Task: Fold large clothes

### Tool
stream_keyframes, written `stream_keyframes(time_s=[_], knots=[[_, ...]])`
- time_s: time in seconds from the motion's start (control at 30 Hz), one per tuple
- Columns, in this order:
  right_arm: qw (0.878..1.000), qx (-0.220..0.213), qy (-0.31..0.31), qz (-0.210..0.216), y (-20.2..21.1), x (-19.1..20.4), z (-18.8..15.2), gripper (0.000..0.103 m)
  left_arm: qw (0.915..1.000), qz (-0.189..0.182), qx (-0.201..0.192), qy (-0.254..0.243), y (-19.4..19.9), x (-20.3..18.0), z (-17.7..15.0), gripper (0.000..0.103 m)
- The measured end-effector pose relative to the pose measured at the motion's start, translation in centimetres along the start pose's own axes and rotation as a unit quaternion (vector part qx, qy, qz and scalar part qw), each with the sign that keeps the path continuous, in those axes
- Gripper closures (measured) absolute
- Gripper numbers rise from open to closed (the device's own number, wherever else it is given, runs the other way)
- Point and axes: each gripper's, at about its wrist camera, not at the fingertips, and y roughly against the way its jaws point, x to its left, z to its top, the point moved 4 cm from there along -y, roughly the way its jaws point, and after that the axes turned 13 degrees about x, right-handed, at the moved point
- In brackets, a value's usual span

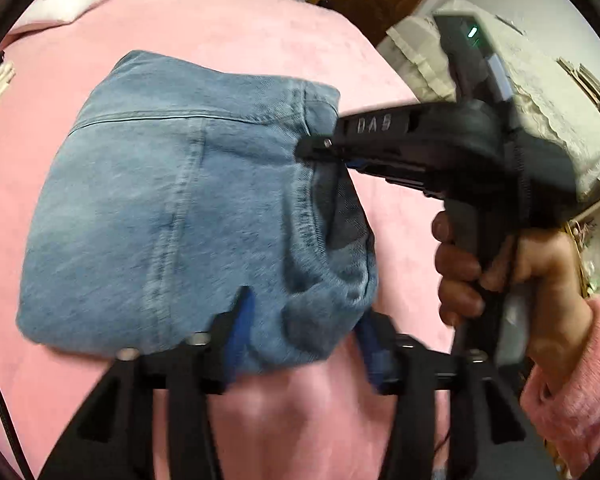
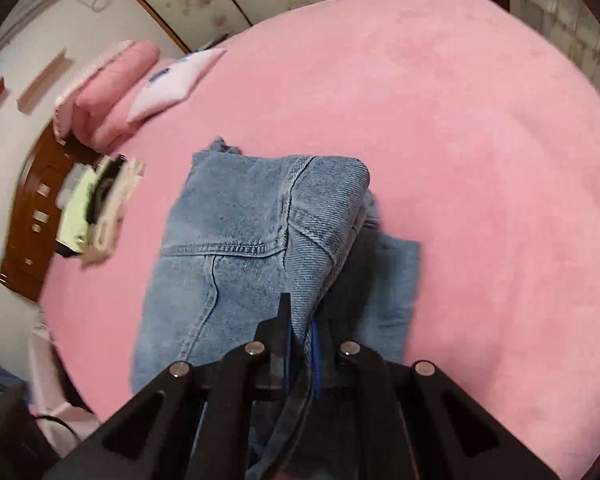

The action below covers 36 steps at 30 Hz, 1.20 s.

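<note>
A light-blue denim garment (image 1: 160, 208) lies folded into a thick block on the pink bed cover (image 1: 220, 32). My left gripper (image 1: 306, 332) is open at the block's near edge, and a bulge of denim sits between its blue-padded fingers without being pinched. In the left wrist view my right gripper (image 1: 312, 148) comes in from the right, its tips closed at the garment's right edge. In the right wrist view the right gripper (image 2: 300, 328) is shut on a raised fold of the denim garment (image 2: 228, 232), which lifts that edge off the layer below.
A person's hand (image 1: 500, 272) in a pink sleeve (image 1: 572, 380) holds the right gripper's handle. A white pillow (image 2: 172, 80) and a folded pink blanket (image 2: 112, 92) lie at the bed's far left. A brown wooden nightstand (image 2: 32, 216) stands beside the bed. Lace-covered furniture (image 1: 540, 92) stands at the right.
</note>
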Motion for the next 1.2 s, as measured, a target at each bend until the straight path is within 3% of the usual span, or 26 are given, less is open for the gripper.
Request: stream_keyframes(time_s=[0.13, 0.17, 0.23, 0.4, 0.47, 0.53, 0.6, 0.63, 0.7, 0.73, 0.8, 0.9, 0.97, 1.07, 1.2], knots=[[0.998, 0.037, -0.025, -0.037, -2.8, -3.5, -0.6, 0.090, 0.9997, 0.021, 0.016, 0.000, 1.6, 1.6, -1.4, 0.041], [0.997, 0.037, -0.023, -0.056, -3.0, -3.9, -0.5, 0.080, 0.9994, 0.028, 0.021, 0.002, 2.0, 2.0, -1.5, 0.036], [0.996, 0.017, -0.027, -0.081, -2.1, -3.9, -0.5, 0.072, 0.9985, 0.047, 0.028, 0.002, 3.0, 3.3, -1.3, 0.031], [0.992, -0.046, -0.018, -0.113, 2.0, -2.4, -1.1, 0.069, 0.9917, 0.126, 0.027, 0.002, 5.6, 5.8, -0.3, 0.031], [0.995, -0.055, 0.008, -0.081, 2.8, -0.9, -2.1, 0.069, 0.9858, 0.163, 0.035, 0.013, 5.8, 7.7, 1.4, 0.031], [0.997, -0.051, 0.039, -0.036, 3.0, 0.4, -3.1, 0.069, 0.9836, 0.172, 0.046, 0.027, 5.5, 9.2, 2.7, 0.031], [0.997, -0.011, 0.061, 0.034, 1.5, 2.4, -4.4, 0.069, 0.9829, 0.166, 0.071, 0.037, 4.4, 10.3, 3.2, 0.042], [0.996, 0.009, 0.065, 0.058, 0.7, 3.0, -4.9, 0.070, 0.9802, 0.169, 0.091, 0.048, 3.3, 11.0, 3.5, 0.053], [0.989, 0.070, 0.075, 0.109, -2.0, 4.4, -6.7, 0.082, 0.9704, 0.191, 0.130, 0.071, 1.1, 12.4, 3.2, 0.069], [0.986, 0.092, 0.083, 0.115, -3.3, 5.4, -7.3, 0.089, 0.9679, 0.196, 0.139, 0.074, 0.7, 12.8, 3.0, 0.069], [0.984, 0.118, 0.106, 0.082, -5.3, 6.0, -9.0, 0.090, 0.9656, 0.213, 0.139, 0.056, 0.5, 12.8, 2.4, 0.069], [0.988, 0.100, 0.106, 0.046, -5.8, 5.4, -9.9, 0.095, 0.9565, 0.251, 0.145, 0.034, 0.1, 12.9, 1.6, 0.068], [0.992, 0.096, 0.078, 0.017, -5.8, 3.8, -10.1, 0.103, 0.9566, 0.244, 0.150, 0.054, -0.2, 13.7, 1.2, 0.065], [0.995, 0.075, 0.055, -0.024, -5.2, 2.3, -10.1, 0.103, 0.9581, 0.208, 0.162, 0.111, -0.4, 15.6, 1.6, 0.059], [0.994, 0.046, 0.064, -0.076, -4.1, 2.8, -10.4, 0.103, 0.9569, 0.205, 0.163, 0.125, -0.1, 16.0, 2.0, 0.059]])
